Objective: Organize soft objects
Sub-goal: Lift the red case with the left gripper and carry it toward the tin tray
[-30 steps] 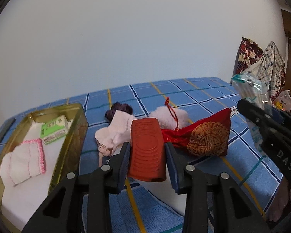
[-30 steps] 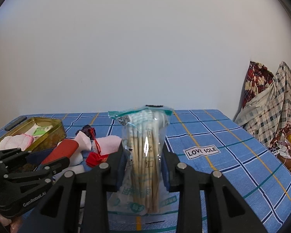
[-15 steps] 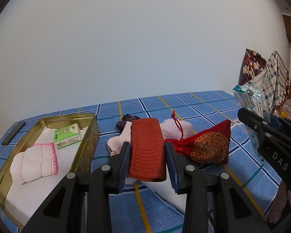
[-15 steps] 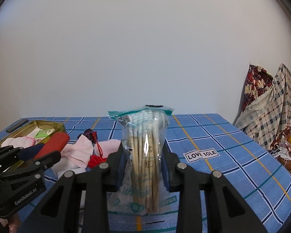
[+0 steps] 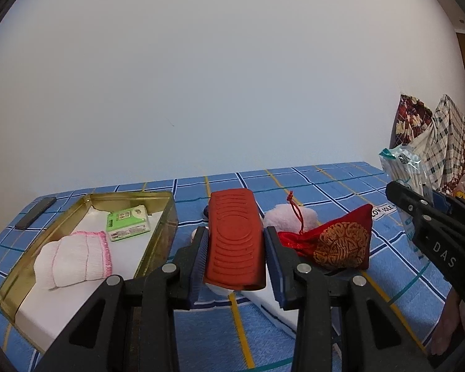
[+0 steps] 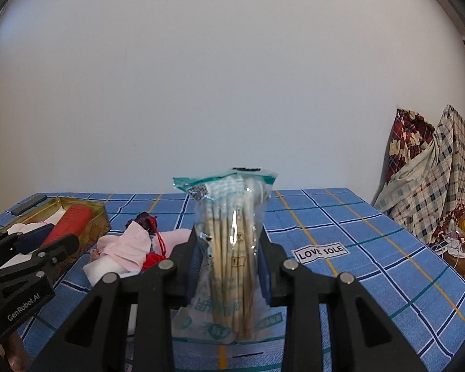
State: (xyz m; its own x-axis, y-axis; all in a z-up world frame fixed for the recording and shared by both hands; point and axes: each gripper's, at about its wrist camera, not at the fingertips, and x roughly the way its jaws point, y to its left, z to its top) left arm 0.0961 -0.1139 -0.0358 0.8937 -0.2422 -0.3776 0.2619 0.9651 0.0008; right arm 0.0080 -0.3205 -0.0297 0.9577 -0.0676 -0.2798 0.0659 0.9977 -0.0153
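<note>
My left gripper (image 5: 235,241) is shut on a ribbed red-orange sleeve (image 5: 234,249), held above the blue checked cloth just right of the gold tin (image 5: 162,238). The tin holds a folded white cloth with pink trim (image 5: 74,259) and a green tissue pack (image 5: 127,222). On the cloth behind the sleeve lie a pink fluffy item (image 5: 290,220) and a red and gold drawstring pouch (image 5: 341,243). My right gripper (image 6: 229,248) is shut on a clear plastic bag of bamboo sticks (image 6: 231,248), held upright. From the right wrist view the left gripper (image 6: 46,241) and sleeve (image 6: 68,223) show beside the tin (image 6: 93,223).
A dark phone (image 5: 35,213) lies left of the tin. A white foam block (image 6: 104,268) and pink cloth (image 6: 130,245) sit mid-table. A "LOVE SOLE" label (image 6: 321,252) is on the cloth. Plaid fabric (image 6: 431,186) is piled at the right beyond the table's edge.
My left gripper has carried the red-orange sleeve leftward toward the gold tin and tilted upward a little. The right gripper has kept still with the bag of sticks.
</note>
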